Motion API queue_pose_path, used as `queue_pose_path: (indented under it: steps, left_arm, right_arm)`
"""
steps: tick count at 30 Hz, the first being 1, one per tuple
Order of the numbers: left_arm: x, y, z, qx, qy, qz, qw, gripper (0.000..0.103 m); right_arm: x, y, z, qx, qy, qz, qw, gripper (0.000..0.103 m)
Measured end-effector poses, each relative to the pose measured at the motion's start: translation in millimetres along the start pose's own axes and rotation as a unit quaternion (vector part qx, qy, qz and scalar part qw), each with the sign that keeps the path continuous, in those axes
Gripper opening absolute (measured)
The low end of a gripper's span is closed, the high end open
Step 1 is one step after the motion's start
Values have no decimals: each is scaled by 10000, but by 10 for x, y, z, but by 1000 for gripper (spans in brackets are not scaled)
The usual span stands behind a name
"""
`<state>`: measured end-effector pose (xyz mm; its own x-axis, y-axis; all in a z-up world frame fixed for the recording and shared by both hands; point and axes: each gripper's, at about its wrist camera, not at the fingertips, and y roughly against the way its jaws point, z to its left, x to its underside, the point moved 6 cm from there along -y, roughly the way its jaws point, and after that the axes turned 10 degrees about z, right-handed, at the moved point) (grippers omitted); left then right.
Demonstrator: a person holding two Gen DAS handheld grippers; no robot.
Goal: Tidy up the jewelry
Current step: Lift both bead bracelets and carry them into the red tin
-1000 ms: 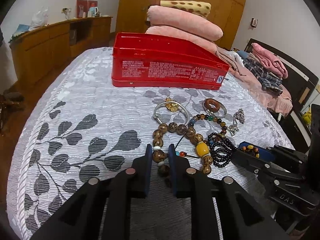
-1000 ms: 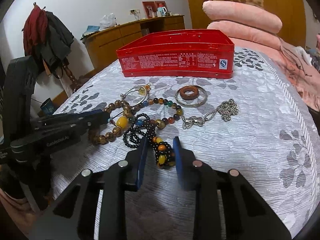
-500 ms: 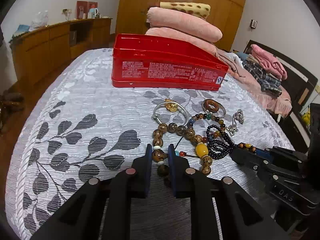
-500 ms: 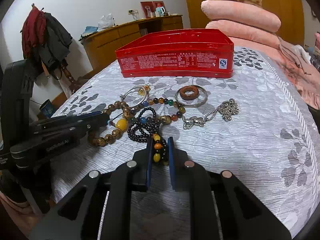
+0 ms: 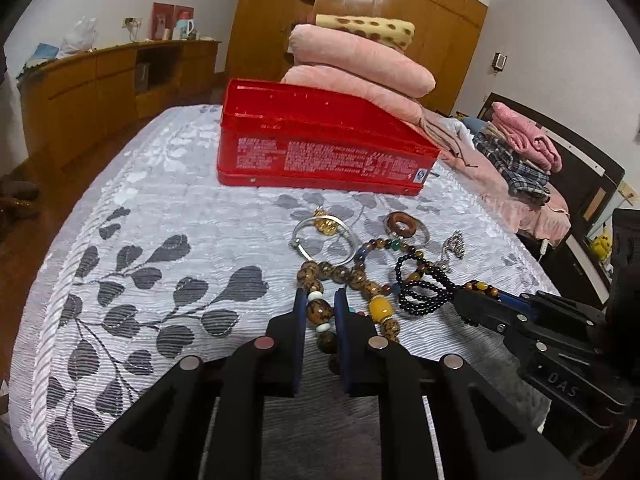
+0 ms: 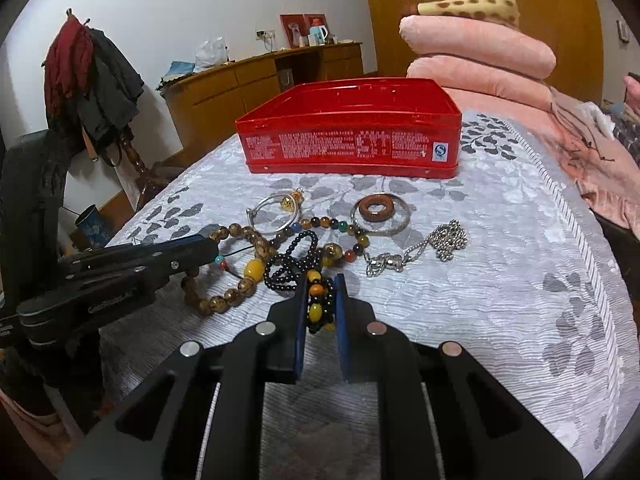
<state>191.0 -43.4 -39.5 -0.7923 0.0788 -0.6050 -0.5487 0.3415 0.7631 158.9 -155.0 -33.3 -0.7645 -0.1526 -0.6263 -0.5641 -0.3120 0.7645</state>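
Jewelry lies on a grey leaf-patterned bedspread [image 5: 160,216] in front of an open red tin [image 5: 320,148]. My left gripper [image 5: 320,304] is shut on the brown wooden bead bracelet [image 5: 320,312], which has a large yellow bead [image 5: 380,307]. My right gripper [image 6: 320,292] is shut on the black bead strand with amber beads [image 6: 316,300]; it also shows in the left wrist view [image 5: 424,292]. Both pieces still rest partly on the bed. A silver bangle [image 6: 276,212], a brown ring [image 6: 376,209], a multicolour bead bracelet [image 6: 332,228] and a silver chain [image 6: 440,244] lie beyond.
Folded pink blankets [image 5: 360,60] are stacked behind the tin. A wooden cabinet [image 5: 100,92] runs along the left wall. Clothes lie on the bed's right side [image 5: 520,148]. A coat rack with clothes [image 6: 88,72] stands at the left in the right wrist view.
My right gripper has closed on the black bead strand and drawn it back a little. My left gripper stays shut on the wooden bracelet, pushed slightly further along it.
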Motion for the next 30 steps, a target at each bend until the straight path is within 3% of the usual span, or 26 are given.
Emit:
queue_pose_path:
  steps: [30]
  left_arm:
    - [-539, 380, -187, 173, -200, -775, 9966, 14]
  right_arm:
    - [-543, 304, -76, 333, 64, -640, 9974, 11]
